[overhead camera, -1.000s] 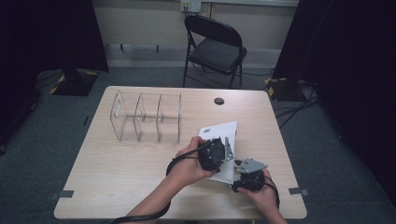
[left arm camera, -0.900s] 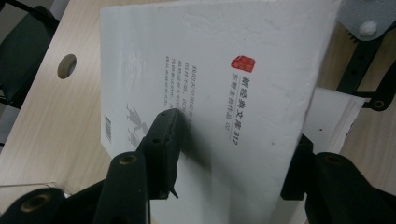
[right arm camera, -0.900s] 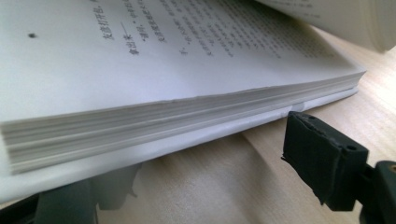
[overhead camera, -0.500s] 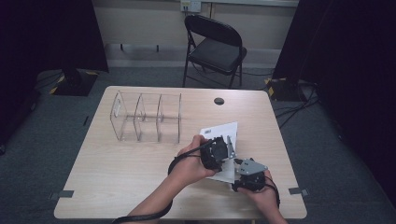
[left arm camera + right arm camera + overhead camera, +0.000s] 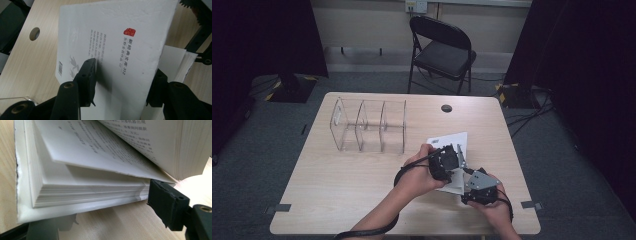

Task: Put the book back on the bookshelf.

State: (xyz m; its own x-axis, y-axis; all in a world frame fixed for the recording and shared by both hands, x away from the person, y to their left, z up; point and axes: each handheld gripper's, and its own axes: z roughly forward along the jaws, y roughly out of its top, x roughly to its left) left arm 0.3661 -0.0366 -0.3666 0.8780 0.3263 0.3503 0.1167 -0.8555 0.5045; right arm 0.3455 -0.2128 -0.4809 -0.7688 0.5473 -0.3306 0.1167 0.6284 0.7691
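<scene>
Both sets of fingers work at the book [image 5: 451, 165] near the right front of the surface [image 5: 362, 190]. Nearest me, my right gripper [image 5: 473, 181] sits low at the book's near corner. In the right gripper view its fingers [image 5: 167, 205] straddle the lower stack of pages and the bottom cover, one dark finger at the right by the page edges, the other under the cover at the lower left. They have just been closing, with that stack between them, but I cannot tell whether the pads press on it yet. Above the stack, a loose page and the upper block of pages are lifted away.

Just beyond, my left gripper [image 5: 451, 159] is clamped on the book's raised white cover. In the left gripper view one finger [image 5: 87, 75] lies on the printed face, beside the grey text and below the red seal, and the other grips the cover's right edge.

Farther off to the left stands a clear rack [image 5: 369, 125] with three bays, and a round hole [image 5: 446, 108] marks the far edge. Beyond that stands a folding chair [image 5: 442, 50].
</scene>
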